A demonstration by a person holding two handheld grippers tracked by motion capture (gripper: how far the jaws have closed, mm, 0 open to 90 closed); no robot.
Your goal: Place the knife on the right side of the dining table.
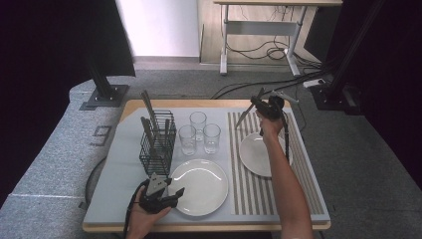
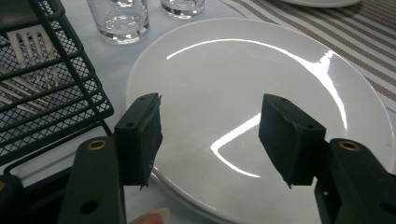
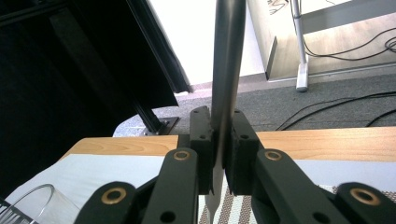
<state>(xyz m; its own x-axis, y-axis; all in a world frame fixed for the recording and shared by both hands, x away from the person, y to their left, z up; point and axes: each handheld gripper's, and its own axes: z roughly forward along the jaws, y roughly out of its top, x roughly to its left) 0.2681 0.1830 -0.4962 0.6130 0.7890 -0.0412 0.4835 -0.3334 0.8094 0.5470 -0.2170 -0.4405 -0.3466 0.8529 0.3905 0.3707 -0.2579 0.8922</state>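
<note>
On the bench (image 1: 124, 199), right claw (image 1: 256, 102) is clamping a knife (image 3: 227, 70) at 1 o'clock; left claw (image 2: 210, 135) is gaping, empty, over a plate (image 2: 280, 70).

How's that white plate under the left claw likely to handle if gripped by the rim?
The white plate shows sharp glare, so it is likely glazed and slippery against the pads. It looks rigid and probably breakable, so a drop would be risky. Its rim lies low on the cloth, so the open left claw may struggle to get under it.
</note>
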